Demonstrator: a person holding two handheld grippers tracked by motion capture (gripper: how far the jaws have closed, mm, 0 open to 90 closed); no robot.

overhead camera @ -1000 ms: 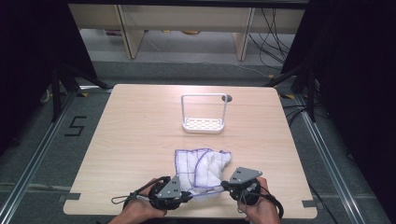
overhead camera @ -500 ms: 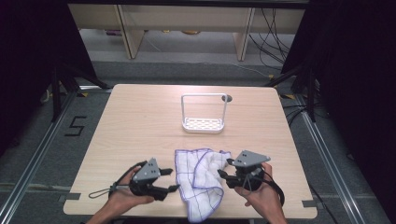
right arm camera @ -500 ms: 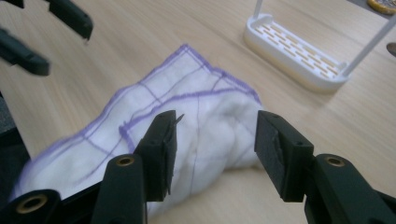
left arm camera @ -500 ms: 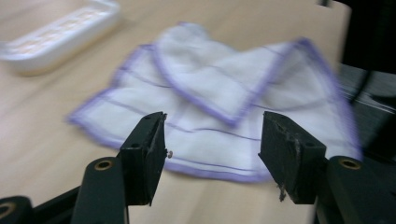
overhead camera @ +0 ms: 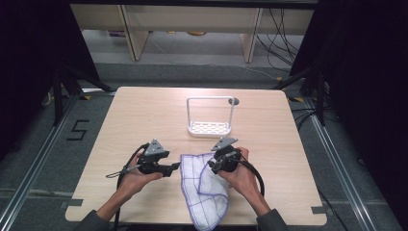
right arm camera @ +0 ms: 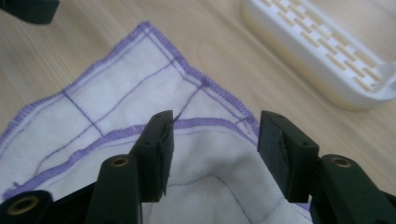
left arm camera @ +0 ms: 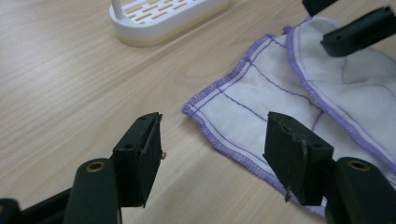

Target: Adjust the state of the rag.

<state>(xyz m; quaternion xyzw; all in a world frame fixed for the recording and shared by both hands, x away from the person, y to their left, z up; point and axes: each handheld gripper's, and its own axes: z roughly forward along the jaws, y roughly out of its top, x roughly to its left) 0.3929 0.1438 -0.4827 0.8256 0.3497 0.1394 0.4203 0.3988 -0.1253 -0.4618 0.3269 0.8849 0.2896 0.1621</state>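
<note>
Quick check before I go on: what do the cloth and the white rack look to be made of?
White cloth with purple stitched grid and hem: looks like soft woven cotton, matte; the overlocked edge and limp folds suggest it. White slotted rack with hoop handle: likely moulded plastic, smooth with a slight sheen; its handle could be coated wire.

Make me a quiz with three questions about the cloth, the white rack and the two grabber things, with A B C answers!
1. Where is the white rack?
A. farther across the table than the cloth
B. on top of the cloth
C. on the floor

2. What colour are the lines and edging on the cloth?
A. red
B. purple
C. green

3. How do the jaws of the left gripper stand?
A. shut on the cloth
B. shut on the rack
C. open, holding nothing

Answers: 1 A, the high view shows the rack beyond the cloth. 2 B, purple stitching runs along its hem and grid. 3 C, bare table and the cloth edge show between the jaws.
</note>
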